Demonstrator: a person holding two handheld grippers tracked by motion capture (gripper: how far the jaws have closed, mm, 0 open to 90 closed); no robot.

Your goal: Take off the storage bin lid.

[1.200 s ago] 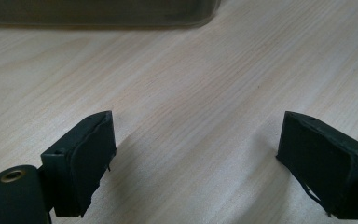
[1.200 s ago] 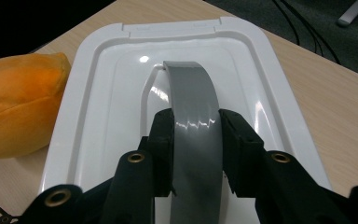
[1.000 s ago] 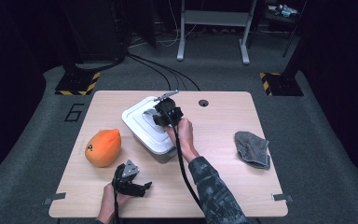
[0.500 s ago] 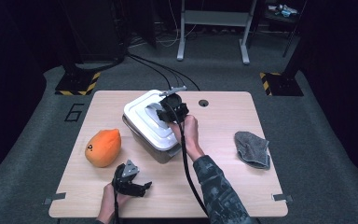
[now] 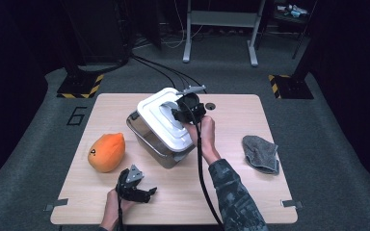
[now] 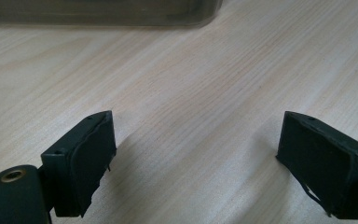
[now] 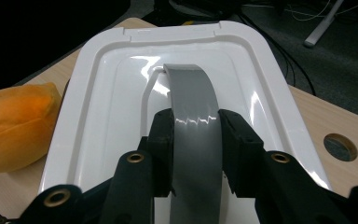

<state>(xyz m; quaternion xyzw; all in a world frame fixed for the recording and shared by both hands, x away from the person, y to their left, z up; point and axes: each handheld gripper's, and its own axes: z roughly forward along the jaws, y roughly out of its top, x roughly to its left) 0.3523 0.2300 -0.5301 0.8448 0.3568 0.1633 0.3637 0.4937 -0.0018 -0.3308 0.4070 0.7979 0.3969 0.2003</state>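
A white lid (image 5: 156, 120) with a grey arched handle (image 7: 193, 107) sits tilted over a clear-walled box (image 5: 159, 149) at the table's middle. My right gripper (image 5: 182, 113) reaches in from the lid's right side, and its jaws are shut on the grey handle, one pad pressing on each side (image 7: 196, 140). The lid (image 7: 102, 112) spreads out ahead of those jaws. Near the front edge, left of centre, my left gripper (image 5: 142, 192) rests low over the wood, open with nothing between its jaws (image 6: 196, 158). The box's lower edge (image 6: 102, 11) lies just beyond them.
An orange soft fruit-shaped thing (image 5: 107, 151) lies left of the box, also seen past the lid (image 7: 14, 126). A crumpled grey cloth (image 5: 261, 153) lies at the right. A round cable hole (image 5: 210, 106) is in the tabletop (image 5: 231, 192) behind the right hand.
My right gripper has risen and moved a little away with the handle in it, and the lid has tipped up from the box. The left gripper has stayed in place.
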